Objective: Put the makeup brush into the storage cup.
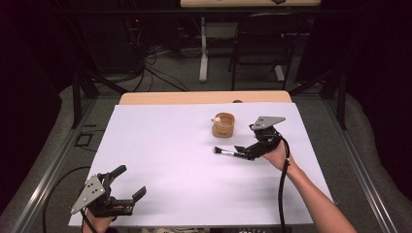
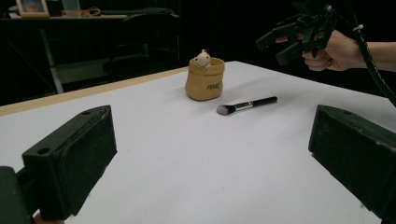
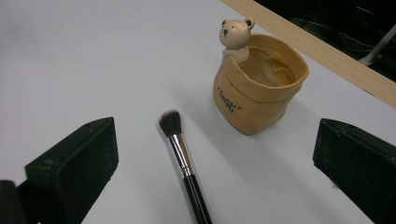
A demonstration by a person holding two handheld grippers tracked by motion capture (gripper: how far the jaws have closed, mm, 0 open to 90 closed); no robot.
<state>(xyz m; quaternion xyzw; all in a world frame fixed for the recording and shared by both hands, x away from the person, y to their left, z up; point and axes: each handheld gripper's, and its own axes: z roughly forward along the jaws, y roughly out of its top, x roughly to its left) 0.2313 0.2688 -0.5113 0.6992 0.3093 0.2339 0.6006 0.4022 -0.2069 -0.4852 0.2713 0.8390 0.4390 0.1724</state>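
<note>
Black-handled makeup brush (image 3: 183,157) flat beside pot (image 3: 256,92)

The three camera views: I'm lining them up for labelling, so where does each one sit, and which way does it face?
High view: above the person's side, looking forward and down on the table; both forearms, left gripper and right gripper show.
Left gripper view: low at the near edge, looking across between its open jaws at the brush, the pot and the other hand.
Right gripper view: just above the brush, looking down between its open jaws.
All views share brush and pot.
</note>
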